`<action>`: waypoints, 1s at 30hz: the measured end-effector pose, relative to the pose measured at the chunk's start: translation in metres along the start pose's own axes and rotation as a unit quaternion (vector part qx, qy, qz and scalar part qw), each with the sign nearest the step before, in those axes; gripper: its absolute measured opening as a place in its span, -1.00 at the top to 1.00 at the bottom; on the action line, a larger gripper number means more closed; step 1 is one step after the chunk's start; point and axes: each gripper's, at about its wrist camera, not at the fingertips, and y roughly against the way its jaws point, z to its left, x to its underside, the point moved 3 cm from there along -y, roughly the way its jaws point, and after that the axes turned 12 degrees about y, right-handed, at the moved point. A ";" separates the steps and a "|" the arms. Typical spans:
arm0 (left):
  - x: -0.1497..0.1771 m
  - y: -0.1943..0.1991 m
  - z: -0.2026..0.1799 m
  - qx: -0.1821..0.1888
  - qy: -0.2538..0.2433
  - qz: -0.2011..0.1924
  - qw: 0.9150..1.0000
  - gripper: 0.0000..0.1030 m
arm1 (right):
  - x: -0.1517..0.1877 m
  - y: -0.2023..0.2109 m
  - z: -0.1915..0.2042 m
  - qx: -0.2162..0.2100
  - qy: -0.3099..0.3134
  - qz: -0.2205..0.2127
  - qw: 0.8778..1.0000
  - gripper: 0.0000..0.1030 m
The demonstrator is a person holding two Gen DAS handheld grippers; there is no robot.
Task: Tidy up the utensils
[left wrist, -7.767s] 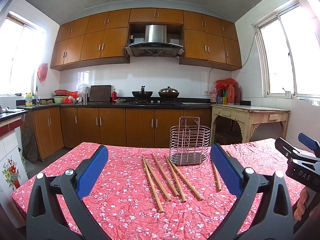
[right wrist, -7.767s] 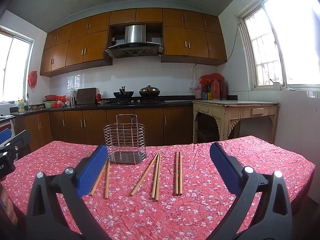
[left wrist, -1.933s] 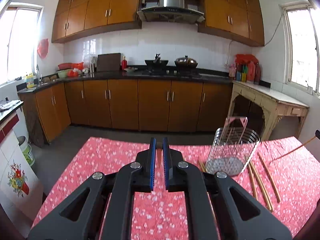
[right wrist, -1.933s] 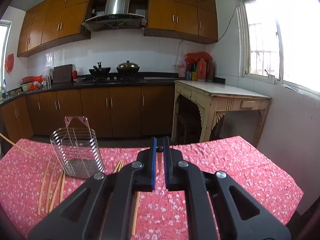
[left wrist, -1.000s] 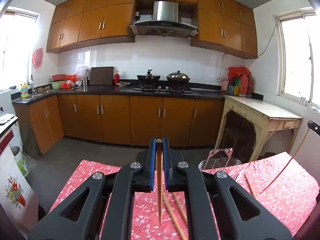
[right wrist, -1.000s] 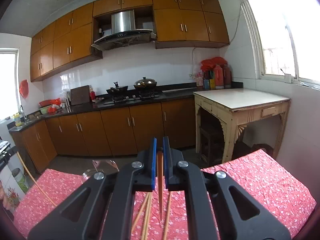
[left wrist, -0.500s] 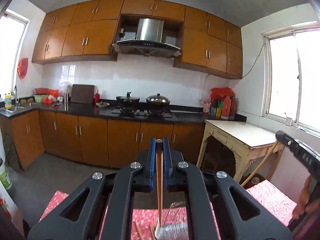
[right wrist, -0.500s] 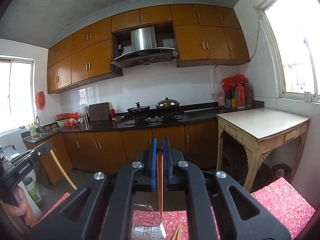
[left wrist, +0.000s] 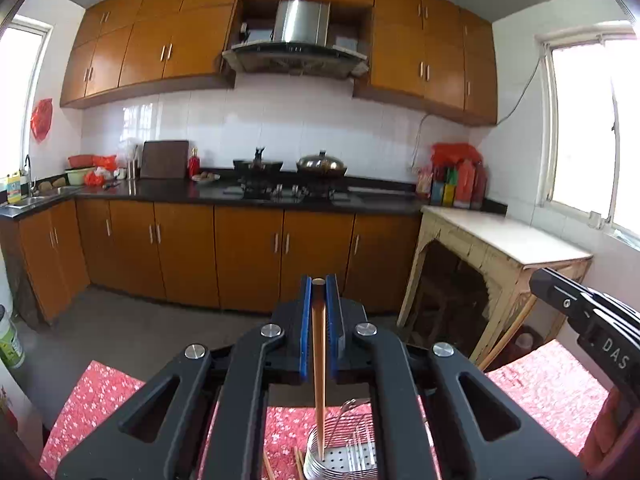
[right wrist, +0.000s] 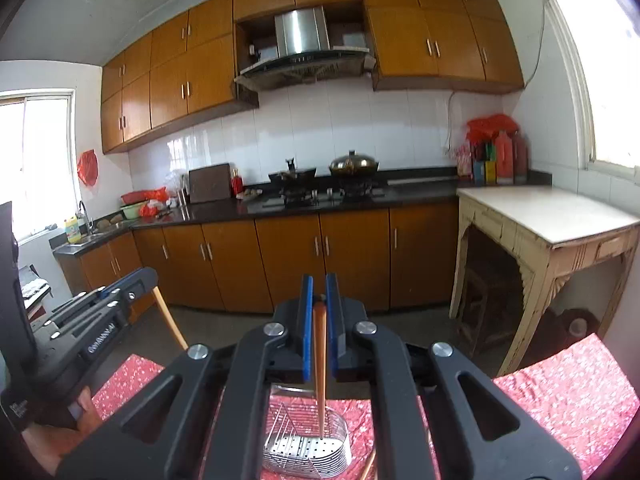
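Over the wire holder (left wrist: 340,444) now, not the cloth — both tongs (left wrist: 319,292) (right wrist: 319,288) clamped on hanging chopsticks (left wrist: 319,360) (right wrist: 319,360).

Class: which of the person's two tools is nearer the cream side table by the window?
Right. The right tool has the side table close off its right side. The left tool is on the right tool's other side, farther from the table.
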 end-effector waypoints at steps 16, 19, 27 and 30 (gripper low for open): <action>0.009 -0.017 0.018 -0.029 0.012 0.036 0.999 0.70 | 0.032 -0.026 -0.015 0.032 -0.006 0.038 0.999 0.47; 0.006 -0.010 0.022 -0.038 0.015 0.028 0.999 0.12 | 0.033 -0.017 -0.022 0.044 -0.009 0.032 0.998 0.29; 0.019 0.031 0.058 -0.061 0.010 0.022 0.998 -0.21 | 0.065 0.023 -0.060 0.082 -0.035 0.049 0.995 0.19; 0.035 0.043 0.080 -0.078 0.012 0.035 0.996 -0.26 | 0.097 0.036 -0.079 0.102 -0.045 0.075 0.991 0.19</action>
